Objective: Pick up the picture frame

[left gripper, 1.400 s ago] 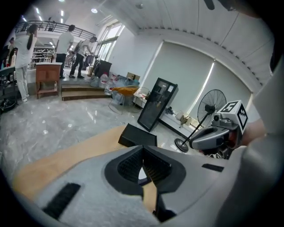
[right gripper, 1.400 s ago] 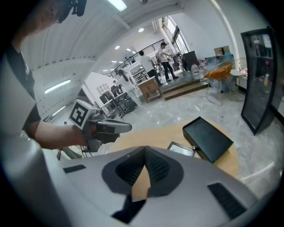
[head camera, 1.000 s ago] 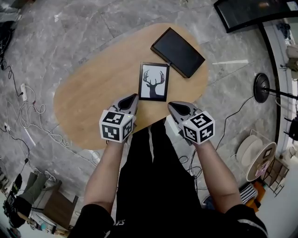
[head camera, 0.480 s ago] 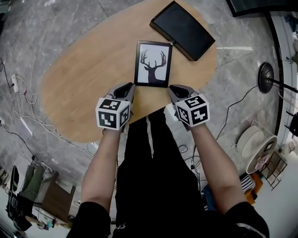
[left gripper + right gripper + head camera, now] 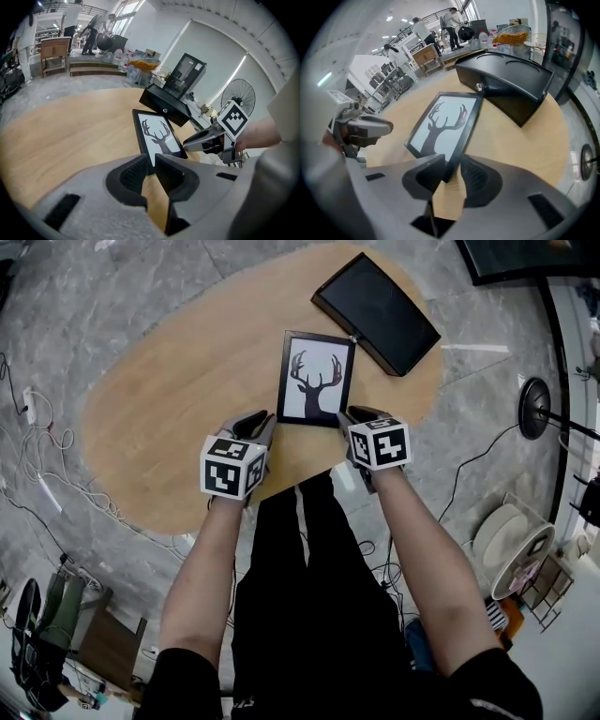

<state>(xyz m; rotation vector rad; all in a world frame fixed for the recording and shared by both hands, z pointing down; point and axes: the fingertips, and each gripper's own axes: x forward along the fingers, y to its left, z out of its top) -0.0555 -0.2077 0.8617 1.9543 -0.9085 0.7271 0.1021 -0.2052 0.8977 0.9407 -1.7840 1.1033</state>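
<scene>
Both grippers have advanced and lowered since the earlier frames, from a position short of the picture frame to its near short edge; the frame itself has kept its place, lying flat with the deer print face up. The left gripper now sits at the near left corner, and the right gripper at the near right corner. The left gripper's jaws have just been opening and stand a narrow gap apart, with the frame's corner at their tips and no visible clamping. The right gripper's jaws have also just been opening and stand wider, straddling the frame's black edge without pressing on it. The frame rests on the oval wooden table, its near edge close to the table rim on the person's side. Its far right corner lies just beside the near corner of the black box. Bare tabletop extends well to the frame's left. Grey stone floor surrounds the table, with loose cables at left.
</scene>
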